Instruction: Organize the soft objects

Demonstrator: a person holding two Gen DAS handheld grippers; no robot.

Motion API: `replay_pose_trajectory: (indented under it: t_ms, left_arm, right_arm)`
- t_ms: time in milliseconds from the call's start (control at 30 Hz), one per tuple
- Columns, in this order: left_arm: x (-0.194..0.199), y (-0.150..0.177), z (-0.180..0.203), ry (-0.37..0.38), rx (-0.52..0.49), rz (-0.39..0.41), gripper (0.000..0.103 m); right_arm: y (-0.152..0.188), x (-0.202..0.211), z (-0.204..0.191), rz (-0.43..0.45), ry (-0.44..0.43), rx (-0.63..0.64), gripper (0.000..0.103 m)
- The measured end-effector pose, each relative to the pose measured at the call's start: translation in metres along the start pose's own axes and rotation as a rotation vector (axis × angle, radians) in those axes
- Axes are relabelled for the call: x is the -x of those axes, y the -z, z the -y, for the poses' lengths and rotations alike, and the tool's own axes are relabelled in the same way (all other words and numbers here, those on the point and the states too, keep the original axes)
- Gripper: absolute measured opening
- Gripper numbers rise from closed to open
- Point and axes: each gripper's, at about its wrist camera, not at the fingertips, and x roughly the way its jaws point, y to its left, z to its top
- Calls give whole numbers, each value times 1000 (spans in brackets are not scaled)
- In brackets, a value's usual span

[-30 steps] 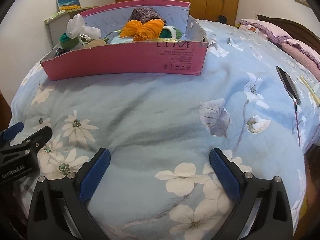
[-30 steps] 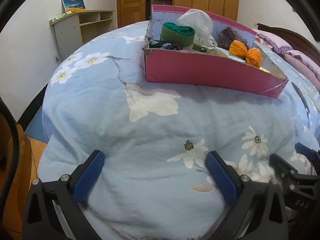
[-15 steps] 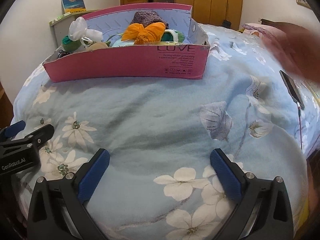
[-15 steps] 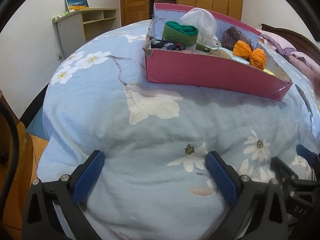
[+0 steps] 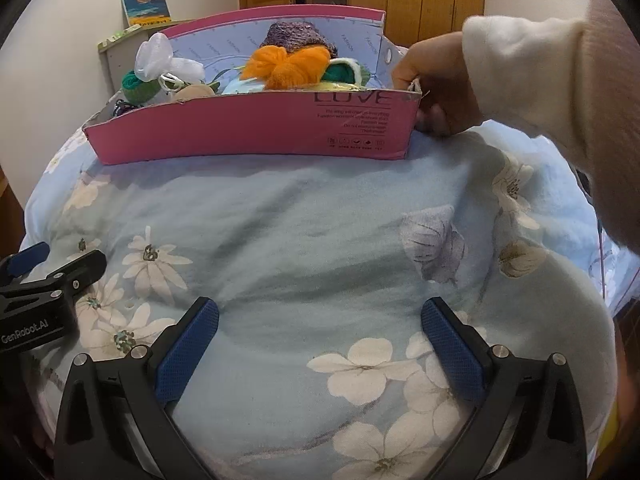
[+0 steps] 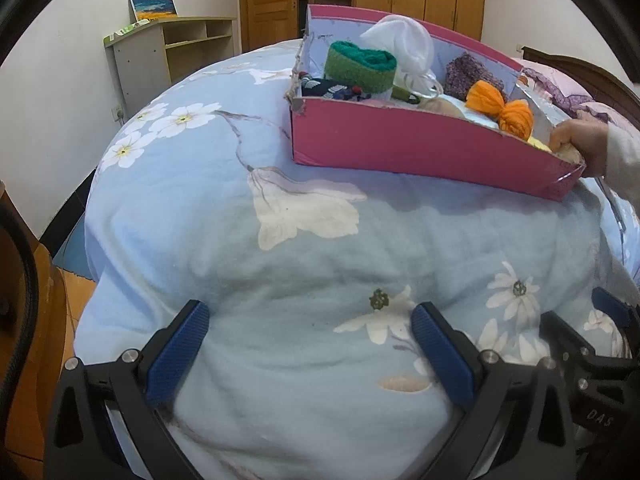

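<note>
Bedroom, wooden wardrobes at the back, grey open shelf unit [image 6: 168,52] by the wall; everything sits on a bed under a pale blue floral quilt [image 5: 320,232]. New since half a second ago: a bare hand [image 5: 436,88] in a cream sleeve [image 5: 532,76] has come in from the side and now grips the end corner of the pink cardboard box [image 5: 256,128], where before only a blur showed. The box holds the soft items: orange yarn bundle [image 5: 288,65], purple knitted piece [image 5: 298,36], white mesh pouf [image 5: 154,56], green knitted roll [image 6: 358,65]. The box seems barely shifted so far.

Left gripper [image 5: 320,344] and right gripper [image 6: 310,344] both low over the quilt, well short of the box, blue-padded fingers [image 5: 188,348] spread wide, nothing held. Judgement: the hand is repositioning or steadying the box, so sorting looks paused or not begun; grippers wait.
</note>
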Motion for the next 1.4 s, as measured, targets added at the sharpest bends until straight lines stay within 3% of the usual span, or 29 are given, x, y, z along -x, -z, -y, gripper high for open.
replay_pose_trajectory:
  t_ms: [1400]
  left_arm:
    - [3,-2,-3,-3,7,1,103]
  right_arm:
    - [0,-1,1,-2,-5,4,103]
